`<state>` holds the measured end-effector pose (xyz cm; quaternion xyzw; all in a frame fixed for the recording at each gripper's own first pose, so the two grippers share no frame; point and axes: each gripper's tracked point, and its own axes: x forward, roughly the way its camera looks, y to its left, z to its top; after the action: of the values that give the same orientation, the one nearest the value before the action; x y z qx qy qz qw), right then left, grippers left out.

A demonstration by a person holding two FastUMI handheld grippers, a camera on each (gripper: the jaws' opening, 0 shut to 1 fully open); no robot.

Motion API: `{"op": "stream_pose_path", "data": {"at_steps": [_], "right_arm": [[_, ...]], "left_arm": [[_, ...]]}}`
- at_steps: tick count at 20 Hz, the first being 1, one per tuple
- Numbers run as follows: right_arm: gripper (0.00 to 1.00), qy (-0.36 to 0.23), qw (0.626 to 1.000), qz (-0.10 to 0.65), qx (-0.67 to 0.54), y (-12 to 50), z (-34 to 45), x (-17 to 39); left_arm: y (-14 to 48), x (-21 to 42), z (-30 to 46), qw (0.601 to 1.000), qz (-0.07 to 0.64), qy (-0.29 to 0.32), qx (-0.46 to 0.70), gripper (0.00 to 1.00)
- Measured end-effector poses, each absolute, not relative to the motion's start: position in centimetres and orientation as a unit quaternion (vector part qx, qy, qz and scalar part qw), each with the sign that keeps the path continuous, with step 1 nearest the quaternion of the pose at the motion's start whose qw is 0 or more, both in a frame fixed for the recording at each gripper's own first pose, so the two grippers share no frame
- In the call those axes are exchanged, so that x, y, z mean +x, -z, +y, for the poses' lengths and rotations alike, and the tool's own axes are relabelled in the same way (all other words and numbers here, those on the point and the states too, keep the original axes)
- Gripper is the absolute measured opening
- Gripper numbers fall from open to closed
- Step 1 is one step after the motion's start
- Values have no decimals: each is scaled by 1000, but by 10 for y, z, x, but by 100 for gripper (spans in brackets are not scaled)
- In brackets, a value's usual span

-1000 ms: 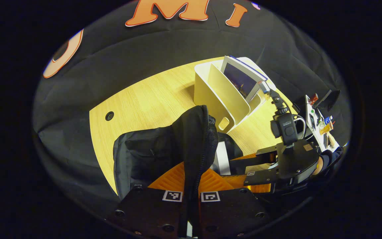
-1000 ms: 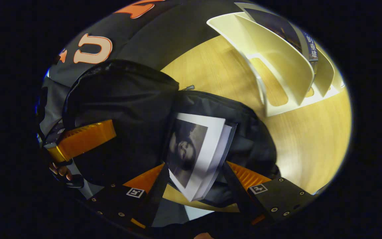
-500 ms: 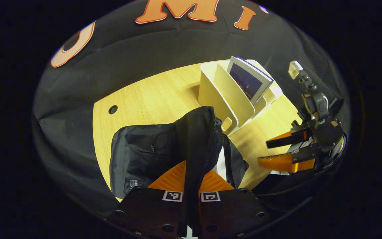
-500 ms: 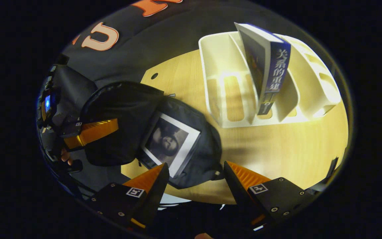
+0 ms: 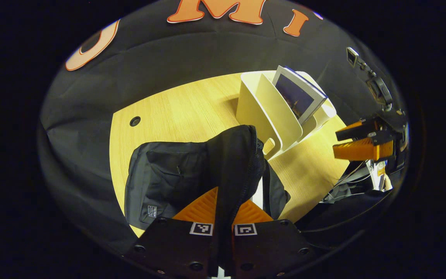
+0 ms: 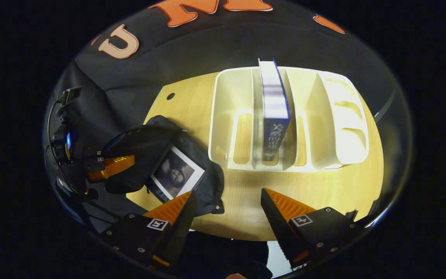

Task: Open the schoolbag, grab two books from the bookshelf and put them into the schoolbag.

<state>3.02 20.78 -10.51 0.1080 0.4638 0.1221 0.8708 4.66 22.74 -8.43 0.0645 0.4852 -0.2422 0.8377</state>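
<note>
The black schoolbag [image 5: 165, 178] lies on the wooden table [image 5: 176, 104]. My left gripper [image 5: 225, 195] is shut on its raised flap [image 5: 238, 155] and holds the bag open. In the right gripper view a book with a black-and-white cover [image 6: 176, 176] lies inside the open schoolbag [image 6: 203, 182], and the left gripper [image 6: 110, 166] grips the flap beside it. My right gripper [image 6: 227, 201] is open and holds nothing; it hovers over the table's near edge facing the white bookshelf [image 6: 227, 116]. A blue book [image 6: 274, 112] stands upright in a middle slot. The left gripper view has the right gripper [image 5: 358, 141] at far right.
The white bookshelf [image 5: 263, 112] stands just behind the bag, with the remaining book [image 5: 298, 97] leaning in it. A cable hole [image 5: 134, 121] sits in the table near its left edge. Bare wood [image 6: 323, 186] lies between my right gripper and the shelf.
My right gripper let go of the black-and-white book inside the bag, pulled out and back, and swung round to face the shelf. The left gripper kept hold of the flap.
</note>
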Motion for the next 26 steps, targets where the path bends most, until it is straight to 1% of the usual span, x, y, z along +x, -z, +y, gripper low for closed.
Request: {"op": "stream_pose_path", "data": {"at_steps": [8,11,14,17,21,26], "right_arm": [[99,-112,878,461,60,70,169,74],[99,-125,878,462,32,56,166,82],[99,-123,875,467,22,44,162,98],[99,-135,871,472,14,37,161,111],[99,-143,858,494,1,44,158,127],[99,-146,839,525,-13,68,160,152]], "left_arm": [[86,49,232,838,490,231,64,6],[87,48,230,839,492,224,57,6],[87,47,230,843,490,217,50,6],[88,44,226,845,493,207,24,6],[93,42,225,850,493,187,-3,6],[94,38,225,854,494,162,-19,6]]}}
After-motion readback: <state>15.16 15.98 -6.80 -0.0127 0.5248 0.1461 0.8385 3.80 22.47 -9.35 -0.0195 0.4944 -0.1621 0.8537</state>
